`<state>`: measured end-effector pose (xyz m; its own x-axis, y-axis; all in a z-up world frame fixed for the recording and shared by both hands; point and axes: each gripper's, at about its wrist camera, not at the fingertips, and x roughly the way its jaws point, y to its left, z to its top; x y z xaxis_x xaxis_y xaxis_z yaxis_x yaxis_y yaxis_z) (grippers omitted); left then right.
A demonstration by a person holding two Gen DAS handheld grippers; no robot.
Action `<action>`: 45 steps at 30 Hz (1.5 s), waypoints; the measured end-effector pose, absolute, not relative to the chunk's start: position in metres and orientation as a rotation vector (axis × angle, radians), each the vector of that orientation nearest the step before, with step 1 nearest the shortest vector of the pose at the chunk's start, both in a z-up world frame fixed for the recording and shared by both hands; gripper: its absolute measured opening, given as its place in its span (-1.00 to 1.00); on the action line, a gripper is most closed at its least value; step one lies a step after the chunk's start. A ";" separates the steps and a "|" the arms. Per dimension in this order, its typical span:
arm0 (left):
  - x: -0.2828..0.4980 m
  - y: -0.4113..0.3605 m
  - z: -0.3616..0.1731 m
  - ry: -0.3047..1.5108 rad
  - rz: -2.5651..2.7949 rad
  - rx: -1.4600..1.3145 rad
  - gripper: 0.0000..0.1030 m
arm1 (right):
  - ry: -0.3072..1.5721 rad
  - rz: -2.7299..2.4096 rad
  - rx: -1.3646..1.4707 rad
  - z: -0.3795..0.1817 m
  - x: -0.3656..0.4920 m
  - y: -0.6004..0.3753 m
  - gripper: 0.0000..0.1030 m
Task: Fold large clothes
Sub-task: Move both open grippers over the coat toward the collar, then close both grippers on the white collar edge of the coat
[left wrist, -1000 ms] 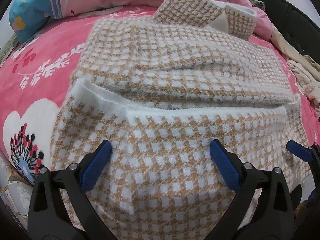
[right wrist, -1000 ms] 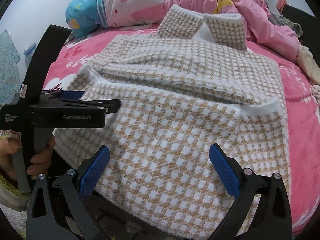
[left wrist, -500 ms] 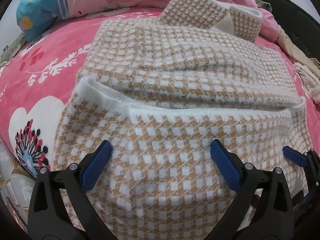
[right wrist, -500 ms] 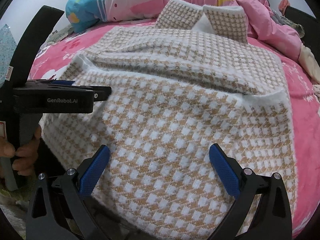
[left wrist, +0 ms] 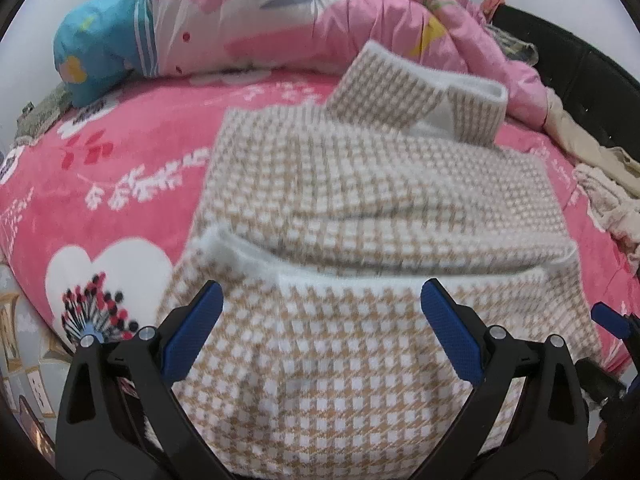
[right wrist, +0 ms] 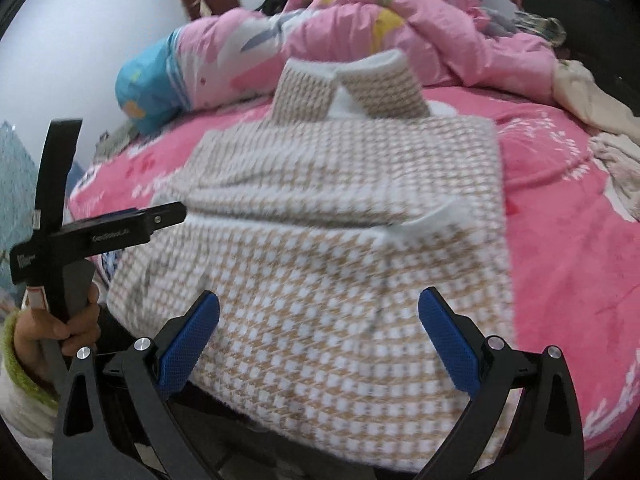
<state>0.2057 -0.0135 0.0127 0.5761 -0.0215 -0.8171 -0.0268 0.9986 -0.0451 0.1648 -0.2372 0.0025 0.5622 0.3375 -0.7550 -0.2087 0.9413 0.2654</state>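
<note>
Nearest each wrist camera, the left gripper (left wrist: pixel 320 328) and the right gripper (right wrist: pixel 318 330) both have their blue-padded fingers spread wide apart, holding nothing, above the near hem of the houndstooth garment (left wrist: pixel 360 340). A hand (right wrist: pixel 56 328) with a green cuff grips the left tool's handle, seen at the left edge of the right wrist view. The tan-and-white garment lies spread on the pink bedspread (left wrist: pixel 100 184), its near edge hanging over the mattress side. Across its middle, a folded layer with a white fleecy lining (left wrist: pixel 256 256) shows. Farther on, the collar (left wrist: pixel 420 92) stands raised. Behind it lies a bunched pink quilt (left wrist: pixel 260 20), and beige clothing (left wrist: pixel 600 184) lies to the right.
</note>
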 end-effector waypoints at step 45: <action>0.502 -0.015 0.040 0.943 -0.315 -0.309 0.84 | 1.014 0.441 0.518 0.025 0.475 -0.294 0.81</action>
